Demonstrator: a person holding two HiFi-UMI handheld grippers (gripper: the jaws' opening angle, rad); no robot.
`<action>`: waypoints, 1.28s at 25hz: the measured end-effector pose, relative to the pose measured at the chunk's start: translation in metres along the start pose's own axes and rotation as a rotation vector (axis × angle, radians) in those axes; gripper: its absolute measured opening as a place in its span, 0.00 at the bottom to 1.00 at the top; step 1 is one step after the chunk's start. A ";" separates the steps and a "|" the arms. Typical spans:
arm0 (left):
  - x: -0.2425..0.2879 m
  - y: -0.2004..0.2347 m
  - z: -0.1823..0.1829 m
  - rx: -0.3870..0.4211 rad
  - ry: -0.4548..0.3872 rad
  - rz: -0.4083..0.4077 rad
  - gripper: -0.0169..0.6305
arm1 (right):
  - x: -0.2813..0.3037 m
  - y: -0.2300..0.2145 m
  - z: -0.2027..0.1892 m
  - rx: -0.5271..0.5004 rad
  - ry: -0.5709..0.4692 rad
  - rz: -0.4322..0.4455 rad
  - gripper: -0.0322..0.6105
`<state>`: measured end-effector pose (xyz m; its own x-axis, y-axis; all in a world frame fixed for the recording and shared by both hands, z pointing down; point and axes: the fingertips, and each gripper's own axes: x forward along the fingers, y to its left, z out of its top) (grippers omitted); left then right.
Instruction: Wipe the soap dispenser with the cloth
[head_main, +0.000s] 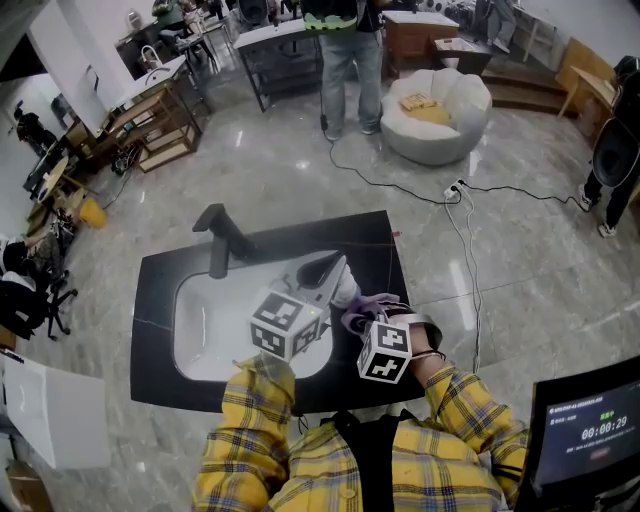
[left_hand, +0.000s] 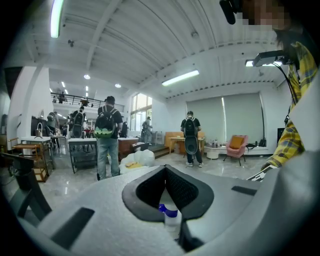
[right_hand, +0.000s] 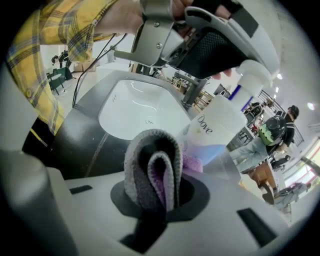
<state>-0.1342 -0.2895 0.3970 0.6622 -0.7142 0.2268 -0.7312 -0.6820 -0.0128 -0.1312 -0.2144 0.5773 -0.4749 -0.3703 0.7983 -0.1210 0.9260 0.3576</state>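
The soap dispenser is a white Dove pump bottle, held tilted above the black counter by the right side of the white basin. My left gripper is shut on its pump head. The left gripper view shows the white pump with a blue collar pinched between the dark pads. My right gripper is shut on a folded grey and purple cloth. The cloth presses against the lower side of the bottle.
A black faucet stands at the basin's far left corner. On the floor beyond the counter are a cable with a power strip, a white beanbag seat and a standing person. A screen sits at my right.
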 end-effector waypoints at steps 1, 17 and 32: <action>0.000 0.000 0.000 0.000 0.001 0.001 0.04 | 0.000 0.000 0.000 0.001 -0.002 0.001 0.12; -0.019 0.010 0.014 -0.046 -0.115 0.076 0.04 | -0.020 -0.001 0.004 0.028 -0.083 -0.059 0.12; -0.063 0.003 -0.014 -0.173 -0.151 0.139 0.04 | -0.044 0.006 0.010 0.056 -0.120 -0.102 0.12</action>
<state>-0.1804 -0.2438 0.3960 0.5608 -0.8234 0.0862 -0.8254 -0.5479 0.1358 -0.1193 -0.1918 0.5393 -0.5582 -0.4543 0.6943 -0.2204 0.8879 0.4037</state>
